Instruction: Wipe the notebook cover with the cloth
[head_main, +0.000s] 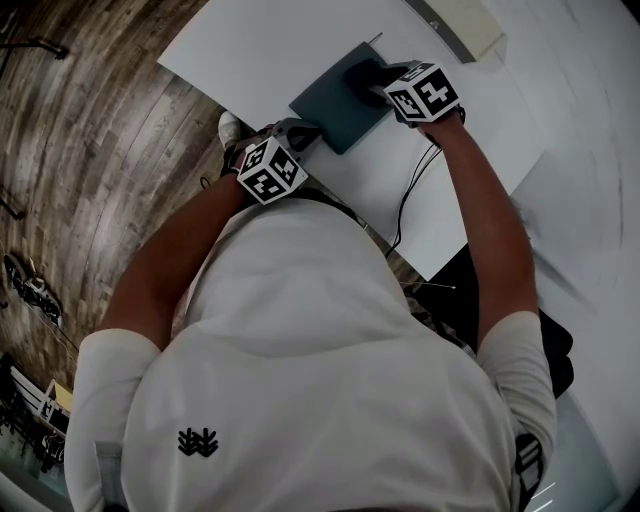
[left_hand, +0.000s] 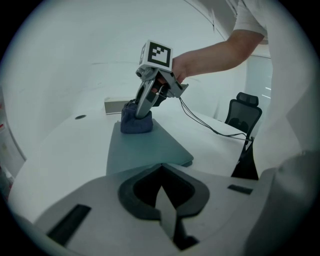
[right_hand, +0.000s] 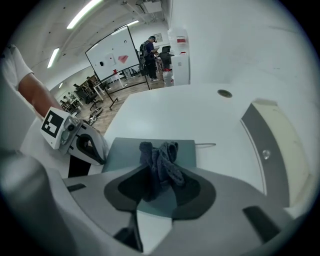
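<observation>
A teal notebook (head_main: 335, 108) lies flat on the white table (head_main: 250, 50). My right gripper (head_main: 368, 76) is shut on a bunched dark blue cloth (right_hand: 161, 162) and presses it onto the notebook's far part. In the left gripper view the cloth (left_hand: 136, 123) sits on the cover (left_hand: 142, 150) under that right gripper (left_hand: 145, 107). My left gripper (head_main: 300, 133) rests at the notebook's near corner with its jaws together and nothing between them. The right gripper view shows the left gripper (right_hand: 92, 147) beside the notebook (right_hand: 122, 155).
A long flat beige-and-grey box (head_main: 462, 26) lies at the table's far side. A black cable (head_main: 408, 200) trails from the right gripper over the near table edge. A thin rod or strap (right_hand: 205, 145) sticks out beside the notebook. A black office chair (left_hand: 242, 117) stands by the table.
</observation>
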